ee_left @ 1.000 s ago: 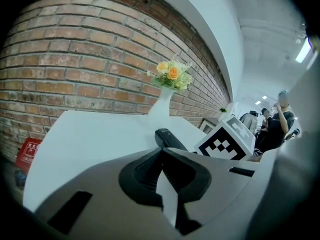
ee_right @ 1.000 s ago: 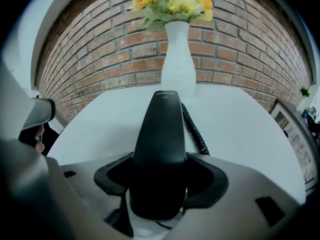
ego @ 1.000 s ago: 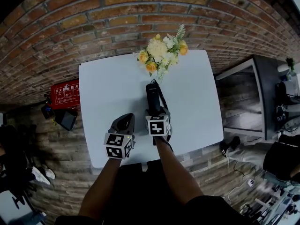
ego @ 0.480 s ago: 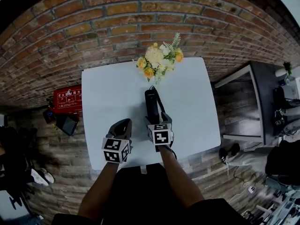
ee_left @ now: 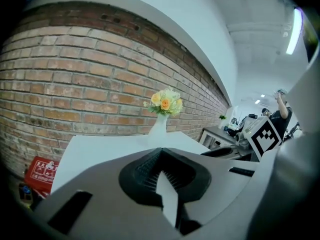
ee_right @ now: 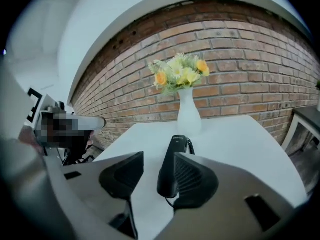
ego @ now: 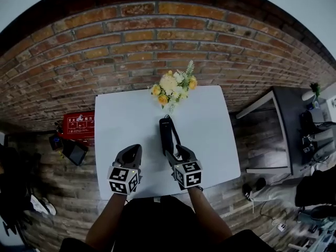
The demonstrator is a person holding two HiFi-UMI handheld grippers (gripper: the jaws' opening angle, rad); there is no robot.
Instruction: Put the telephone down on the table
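Nearest, above the near edge of the white table (ego: 121,125): hovering with the left gripper (ego: 135,150), jaws pressed together on nothing, off to the left of the work. Just right of it, hovering with the right gripper (ego: 175,152), jaws spread though just been narrowing, pads pressing on nothing; looking along them at the telephone (ego: 166,133), seen through the gap but apparently lying beyond and below, not pinched. Farther in, at mid-table: lying flat and lengthwise toward the far edge, black handset with cord (ego: 177,134) looped at its right side, resting on the tabletop. Farther still: vase of flowers (ego: 173,88) just past the handset's far end, brick wall (ego: 157,35) behind. Judged done as to the setting-down. Left, at most: drawing both grippers clear.
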